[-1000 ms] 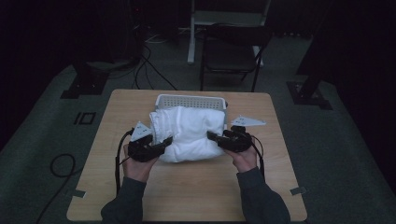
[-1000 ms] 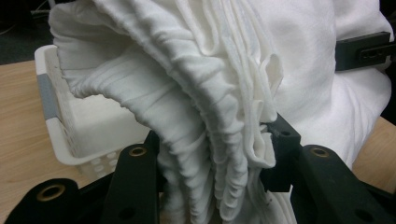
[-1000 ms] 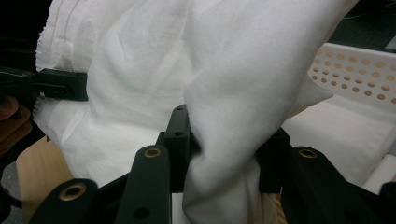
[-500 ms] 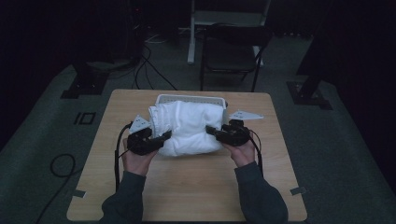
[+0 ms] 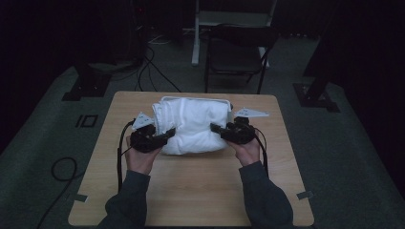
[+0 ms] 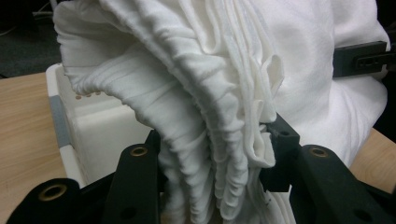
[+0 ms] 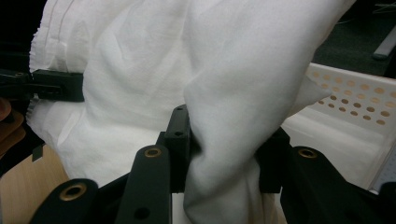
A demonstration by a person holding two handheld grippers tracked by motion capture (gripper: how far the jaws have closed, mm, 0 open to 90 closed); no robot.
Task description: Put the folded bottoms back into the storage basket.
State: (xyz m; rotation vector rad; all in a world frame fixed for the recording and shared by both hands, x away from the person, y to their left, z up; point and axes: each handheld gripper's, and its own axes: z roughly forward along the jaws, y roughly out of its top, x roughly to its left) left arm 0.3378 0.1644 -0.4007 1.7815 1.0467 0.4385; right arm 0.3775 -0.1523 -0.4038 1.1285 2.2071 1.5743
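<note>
Where the high view blurs, pleated cloth fills the left tool.

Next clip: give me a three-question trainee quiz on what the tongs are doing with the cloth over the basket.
1. True or false: both tongs are shut on the cloth.
2. Which thing sits behind the cloth on the table? A) a white perforated basket B) a metal pot C) a cardboard box
3. Fill in: the left tongs pinch a bunched, ______ edge of the cloth.

Key
1. True: the left tongs and the right tongs each clamp a fold.
2. A, the basket.
3. Layered (many folds).
</note>
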